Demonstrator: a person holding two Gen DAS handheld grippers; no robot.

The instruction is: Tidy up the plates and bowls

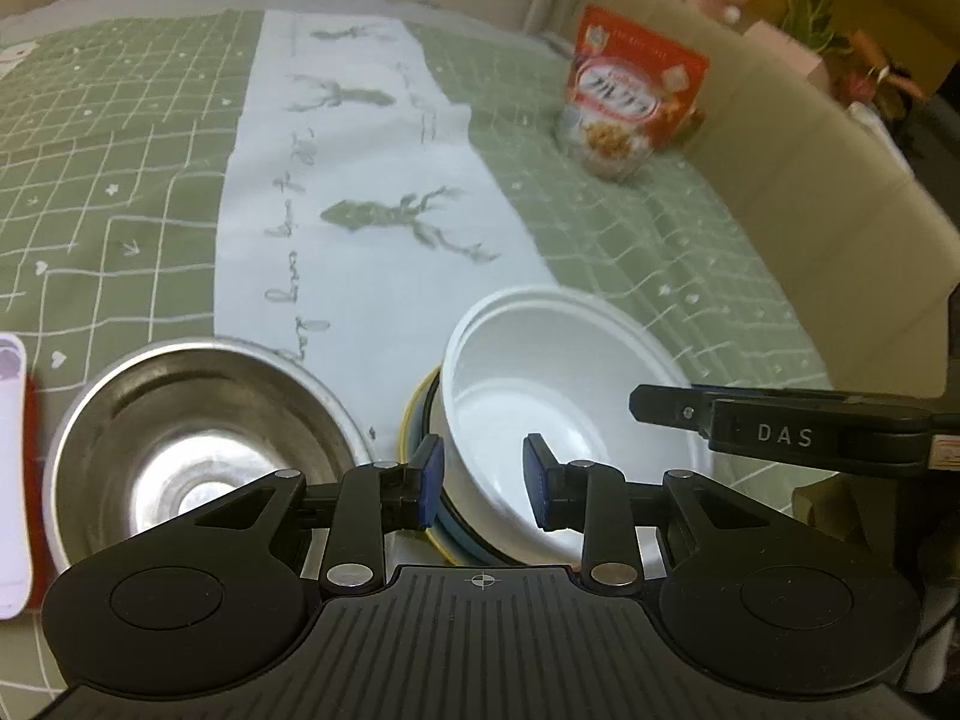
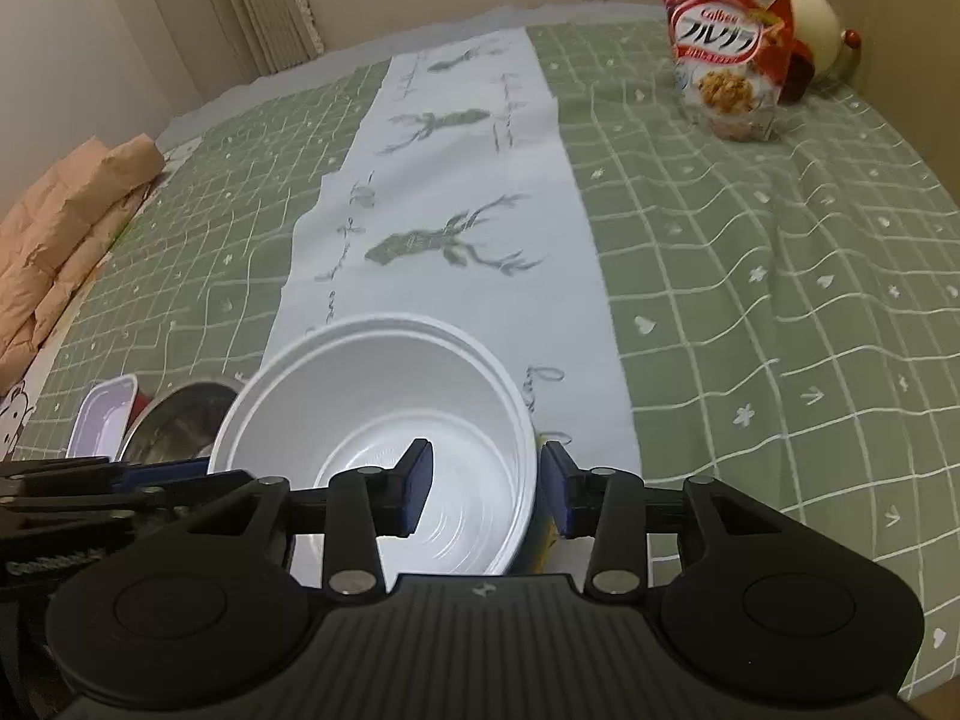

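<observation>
A white bowl [image 1: 540, 384] sits nested on a stack of other dishes whose yellow and blue rims [image 1: 420, 420] show beneath it. My left gripper [image 1: 483, 483] is open, its fingers straddling the bowl's near-left wall. In the right wrist view my right gripper [image 2: 489, 492] is open and straddles the right wall of the same white bowl [image 2: 372, 420]. A steel bowl [image 1: 192, 450] stands to the left of the stack, also showing in the right wrist view [image 2: 180, 426].
A red cereal bag [image 1: 636, 96] stands at the far right of the green checked tablecloth [image 1: 120, 180]. A white runner [image 1: 360, 180] with deer prints lies down the middle. A white and lilac tray [image 2: 102, 420] sits left of the steel bowl. Crumpled brown paper [image 2: 66, 222] lies at the left edge.
</observation>
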